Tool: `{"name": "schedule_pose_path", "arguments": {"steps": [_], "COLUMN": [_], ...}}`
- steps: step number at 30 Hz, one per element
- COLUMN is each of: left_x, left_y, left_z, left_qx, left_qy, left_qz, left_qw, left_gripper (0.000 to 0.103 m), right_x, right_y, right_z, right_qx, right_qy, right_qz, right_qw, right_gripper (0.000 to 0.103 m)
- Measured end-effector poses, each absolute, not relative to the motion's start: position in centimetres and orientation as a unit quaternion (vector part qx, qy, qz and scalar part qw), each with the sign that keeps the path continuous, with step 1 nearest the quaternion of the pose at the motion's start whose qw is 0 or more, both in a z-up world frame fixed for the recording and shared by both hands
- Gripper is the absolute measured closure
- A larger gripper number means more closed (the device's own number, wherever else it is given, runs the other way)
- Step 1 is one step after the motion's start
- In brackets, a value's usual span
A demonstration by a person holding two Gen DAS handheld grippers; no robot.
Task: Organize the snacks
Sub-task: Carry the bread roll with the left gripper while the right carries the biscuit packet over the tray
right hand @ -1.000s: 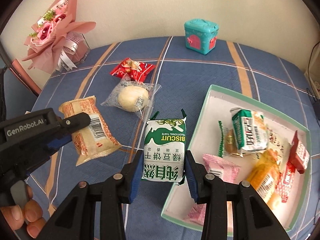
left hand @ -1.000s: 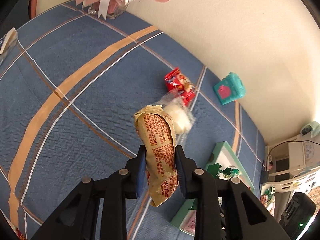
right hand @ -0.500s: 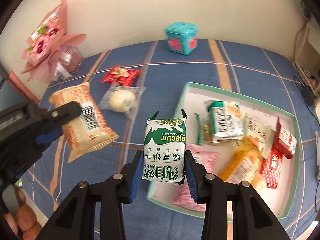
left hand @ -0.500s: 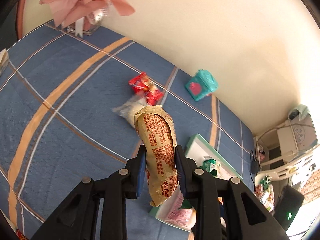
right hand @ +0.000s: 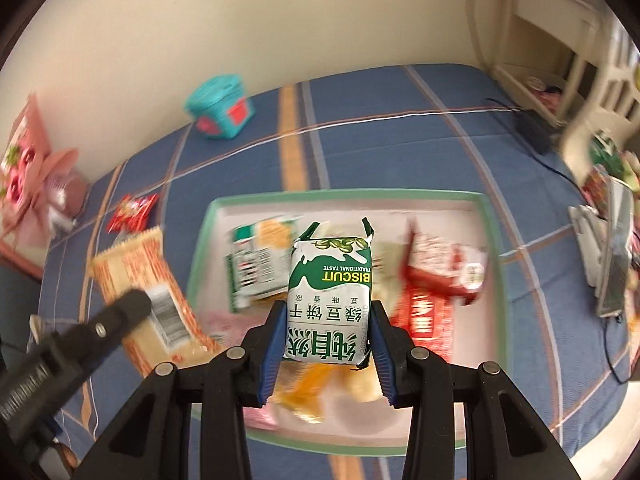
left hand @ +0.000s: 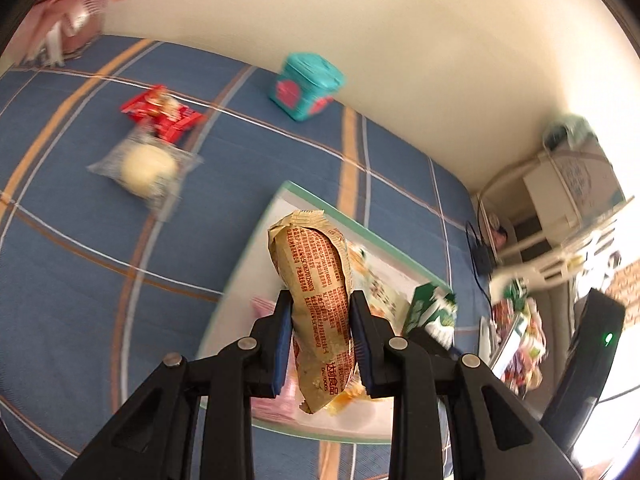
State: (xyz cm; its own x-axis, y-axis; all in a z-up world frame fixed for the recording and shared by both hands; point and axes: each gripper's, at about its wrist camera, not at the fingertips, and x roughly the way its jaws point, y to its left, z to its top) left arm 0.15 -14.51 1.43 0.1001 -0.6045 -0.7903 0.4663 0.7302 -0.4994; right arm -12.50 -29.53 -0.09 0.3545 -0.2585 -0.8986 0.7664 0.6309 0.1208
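Note:
My left gripper (left hand: 320, 312) is shut on a tan snack packet with red print (left hand: 316, 288) and holds it above the near left part of the green-rimmed tray (left hand: 288, 190). My right gripper (right hand: 326, 320) is shut on a green and white biscuit pack (right hand: 330, 296), held above the middle of the same tray (right hand: 488, 216), which holds several snack packs. In the right wrist view the left gripper (right hand: 132, 308) with its tan packet (right hand: 136, 268) hangs over the tray's left rim. A clear-wrapped bun (left hand: 148, 166) and a red packet (left hand: 160, 110) lie on the blue cloth.
A teal box (left hand: 306, 88) stands near the wall. A pink bouquet (right hand: 24, 168) sits at the far left. A black cable (right hand: 532, 132) lies at the cloth's right edge, with a white rack and shelf (left hand: 568, 200) beyond it.
Both grippers have moved right over the tray, each still holding its packet. The tray has come under the held packets in both views.

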Motion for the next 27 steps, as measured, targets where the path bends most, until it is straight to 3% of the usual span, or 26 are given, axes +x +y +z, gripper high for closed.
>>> {"name": "schedule_pose_path", "arguments": {"steps": [27], "left_x": [-0.9], "left_y": [-18.5], "left_z": [-1.9], "left_qx": [-0.010], "left_qy": [0.569], "left_qz": [-0.358], "left_qw": [0.740], "left_gripper": [0.074], "right_x": [-15.4], "right_y": [-33.1], "right_z": [-3.3], "right_qx": [0.300], "right_qy": [0.496], "right_qz": [-0.354], "right_qw": [0.733], "right_gripper": [0.061]}}
